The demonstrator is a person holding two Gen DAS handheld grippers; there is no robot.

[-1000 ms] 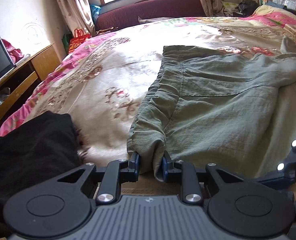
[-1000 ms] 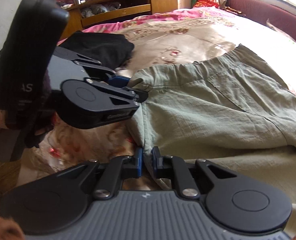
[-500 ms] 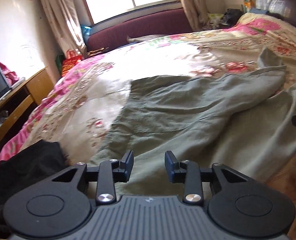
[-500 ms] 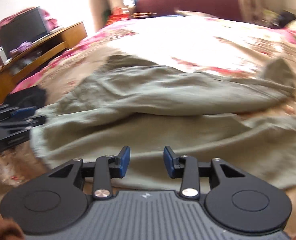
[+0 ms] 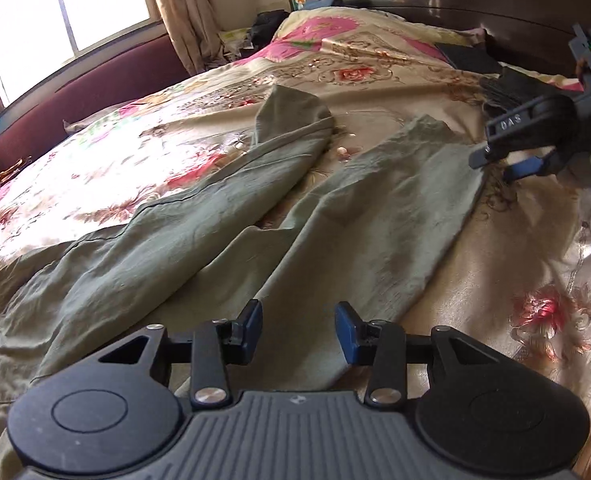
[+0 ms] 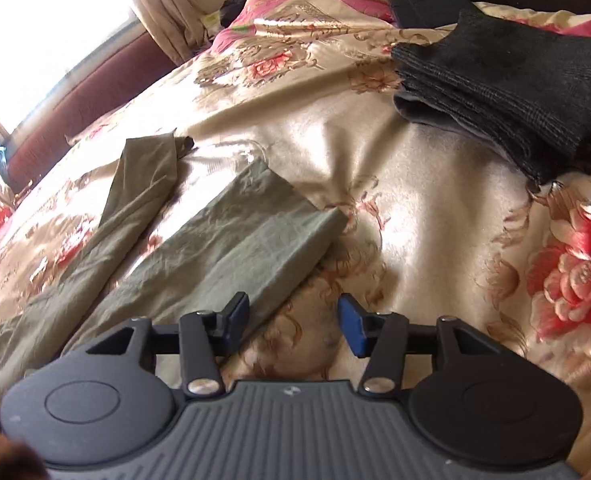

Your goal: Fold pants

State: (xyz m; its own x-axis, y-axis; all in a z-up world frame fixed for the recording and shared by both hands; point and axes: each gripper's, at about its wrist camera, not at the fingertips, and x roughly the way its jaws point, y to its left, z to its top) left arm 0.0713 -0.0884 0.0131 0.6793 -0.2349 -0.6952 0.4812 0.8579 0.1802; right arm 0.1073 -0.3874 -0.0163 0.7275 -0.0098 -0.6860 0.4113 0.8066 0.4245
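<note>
In the left wrist view we see the left gripper (image 5: 298,330) with its jaws apart, having just been opening, nothing between them. The green pants (image 5: 223,236) fill the frame's centre on the floral bedspread (image 5: 495,264); their waist runs off the lower left edge. At upper right the right gripper (image 5: 499,160) shows only partly.

In the right wrist view its jaws also stand apart, freshly widened and empty, above the near leg's hem. Folded dark clothes (image 6: 507,80) lie upper right.
</note>
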